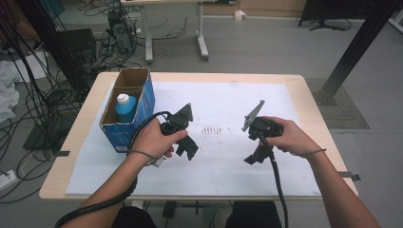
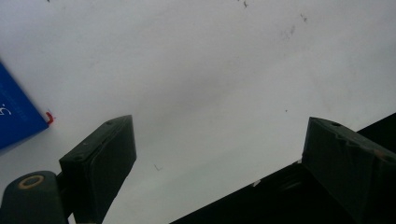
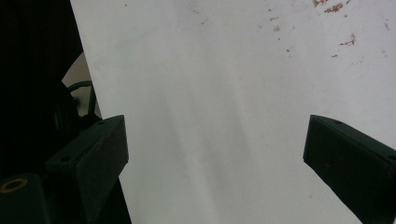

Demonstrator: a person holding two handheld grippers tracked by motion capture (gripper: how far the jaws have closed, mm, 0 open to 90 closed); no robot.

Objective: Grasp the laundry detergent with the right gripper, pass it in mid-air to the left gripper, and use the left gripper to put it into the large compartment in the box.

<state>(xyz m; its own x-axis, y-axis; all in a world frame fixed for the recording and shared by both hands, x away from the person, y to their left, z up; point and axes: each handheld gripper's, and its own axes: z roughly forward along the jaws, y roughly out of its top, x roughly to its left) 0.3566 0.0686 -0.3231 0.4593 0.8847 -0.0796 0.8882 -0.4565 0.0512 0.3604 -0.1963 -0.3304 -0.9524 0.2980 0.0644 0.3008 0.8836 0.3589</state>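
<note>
Above the white mat (image 1: 223, 102), a little left of centre, I hold my left gripper (image 1: 187, 151) tilted down; in the left gripper view its jaws stand wide apart with nothing between them (image 2: 217, 163). My right gripper (image 1: 253, 157) hangs right of centre, also pointing down at the mat, open and empty (image 3: 215, 163). A blue cardboard box (image 1: 129, 107) stands at the mat's left edge, just left of my left hand, with a blue bottle with a white cap (image 1: 125, 106) upright inside it. A corner of that box (image 2: 16, 114) shows in the left gripper view.
The mat covers a light wooden table (image 1: 85, 107). Small reddish marks (image 1: 211, 129) stain the mat's middle. Cables (image 1: 28, 90), a computer tower (image 1: 119, 31) and another table's legs (image 1: 202, 33) are on the floor behind; a black post (image 1: 349, 52) stands at right.
</note>
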